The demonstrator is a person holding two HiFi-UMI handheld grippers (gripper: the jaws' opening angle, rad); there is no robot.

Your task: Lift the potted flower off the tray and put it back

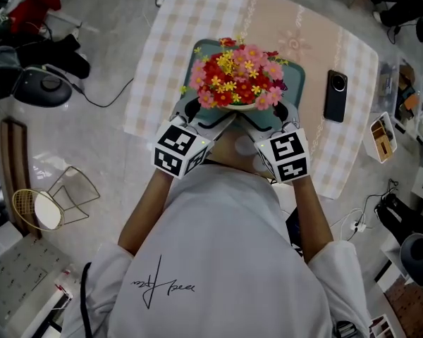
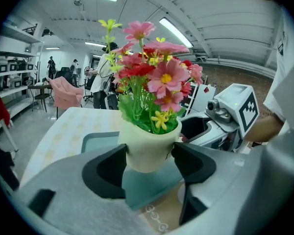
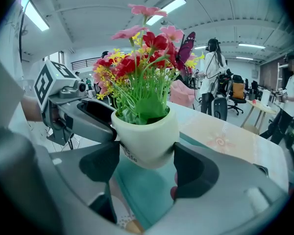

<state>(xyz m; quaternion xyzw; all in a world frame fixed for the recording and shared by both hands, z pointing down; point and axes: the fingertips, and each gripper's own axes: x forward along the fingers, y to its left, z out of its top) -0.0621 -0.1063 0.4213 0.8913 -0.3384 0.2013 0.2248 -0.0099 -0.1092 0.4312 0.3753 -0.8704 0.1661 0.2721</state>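
Checked tablecloth (image 1: 176, 27) lay under the teal tray (image 1: 297, 83); just above it hung the potted flower (image 1: 238, 76), its pot clamped by both the left gripper (image 2: 149, 155) and right gripper (image 3: 146, 155). Only the gripper views showed the pot's base off the tray; only the head view showed a phone (image 1: 335, 95) nearby.

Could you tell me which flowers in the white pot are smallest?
The yellow star-shaped flowers in the round white pot; the pink flowers and red flowers around them are clearly larger.

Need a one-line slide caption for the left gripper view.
Left gripper clamped on the potted flower, its white pot held above the teal tray.
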